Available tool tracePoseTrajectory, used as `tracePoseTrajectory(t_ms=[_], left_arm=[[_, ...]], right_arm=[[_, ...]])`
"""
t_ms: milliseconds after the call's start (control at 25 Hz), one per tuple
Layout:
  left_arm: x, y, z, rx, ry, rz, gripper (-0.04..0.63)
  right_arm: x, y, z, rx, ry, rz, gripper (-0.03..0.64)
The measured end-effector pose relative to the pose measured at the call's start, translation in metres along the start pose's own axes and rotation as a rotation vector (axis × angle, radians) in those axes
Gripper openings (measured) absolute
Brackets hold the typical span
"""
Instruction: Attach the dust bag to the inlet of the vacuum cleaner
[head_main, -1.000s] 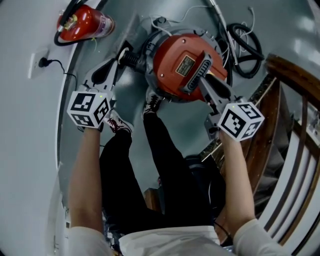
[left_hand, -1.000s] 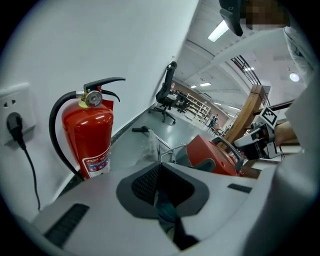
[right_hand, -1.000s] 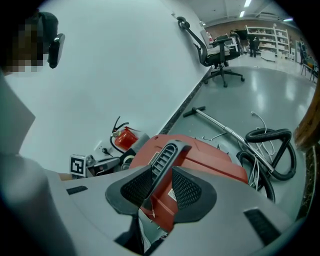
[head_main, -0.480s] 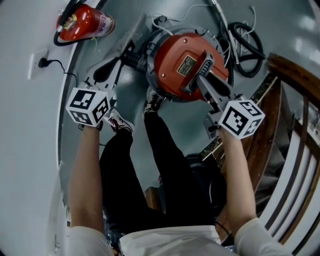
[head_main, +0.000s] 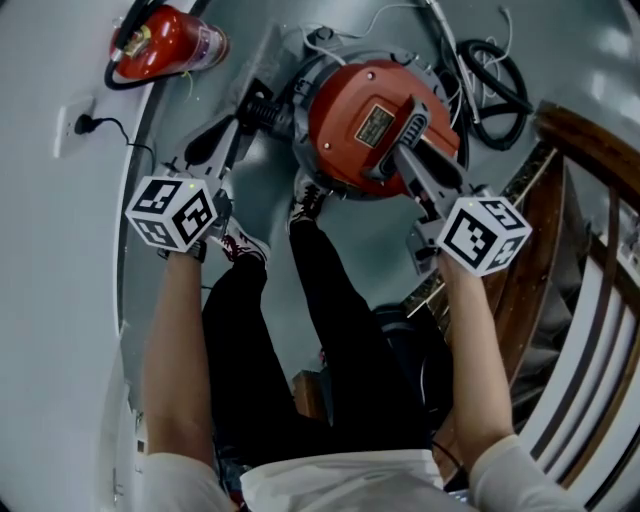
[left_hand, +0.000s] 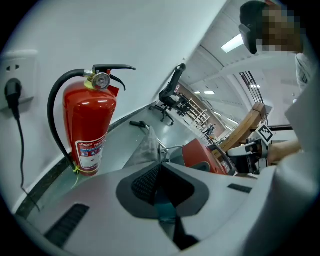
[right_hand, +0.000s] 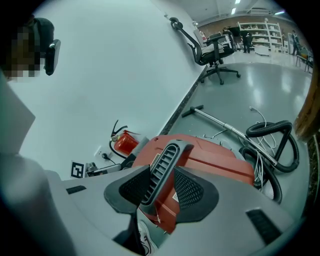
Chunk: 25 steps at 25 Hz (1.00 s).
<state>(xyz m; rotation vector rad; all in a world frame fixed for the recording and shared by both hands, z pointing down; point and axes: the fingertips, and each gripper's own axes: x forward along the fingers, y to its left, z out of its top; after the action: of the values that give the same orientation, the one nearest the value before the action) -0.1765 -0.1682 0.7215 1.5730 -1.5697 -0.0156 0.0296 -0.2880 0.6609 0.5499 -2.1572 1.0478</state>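
The vacuum cleaner's red lid (head_main: 360, 125) lies below me on the floor, with a dark ribbed handle (right_hand: 162, 165) across it. My right gripper (head_main: 403, 160) straddles that handle; its jaws have just been opening and the pads stand beside the handle without clamping it. My left gripper (head_main: 240, 125) is shut at the vacuum's left side, by a black ribbed fitting (head_main: 262, 110). A grey bag-like sheet (left_hand: 146, 147) rises just past the left gripper's (left_hand: 161, 172) tips; I cannot tell whether it is pinched.
A red fire extinguisher (head_main: 165, 45) leans by the wall near a socket (head_main: 80, 125). A black hose and cables (head_main: 495, 85) lie right of the vacuum, a metal tube (right_hand: 225, 125) behind it. Wooden railing (head_main: 590, 200) stands at right. The person's shoes (head_main: 305, 205) touch the vacuum.
The left gripper's marker cube has rolled a little and shifted slightly left. The right gripper stays at the handle in the same place.
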Motion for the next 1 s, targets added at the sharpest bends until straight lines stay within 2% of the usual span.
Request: tracePoseTrajectory(t_ms=[120,320,640,1000], left_arm=[[-0.001,-0.001,-0.001,-0.021,-0.01,-0.004,0.008],[0.0,-0.004,0.002,0.0,0.005,-0.012,0.008],[0.003,-0.011,0.004,0.14,0.09,0.008,0.006],[0.005,-0.017,0.001,0.254,0.165,0.007,0.008]], right_arm=[[0.0,0.0,0.0,0.004,-0.007,-0.004,0.146],[0.0,0.0,0.0,0.001,-0.005,-0.002,0.147],[0.001,0.001,-0.002,0.005,-0.014,0.003,0.153],[0.005,0.002,-0.002,0.014,-0.028,-0.001,0.167]])
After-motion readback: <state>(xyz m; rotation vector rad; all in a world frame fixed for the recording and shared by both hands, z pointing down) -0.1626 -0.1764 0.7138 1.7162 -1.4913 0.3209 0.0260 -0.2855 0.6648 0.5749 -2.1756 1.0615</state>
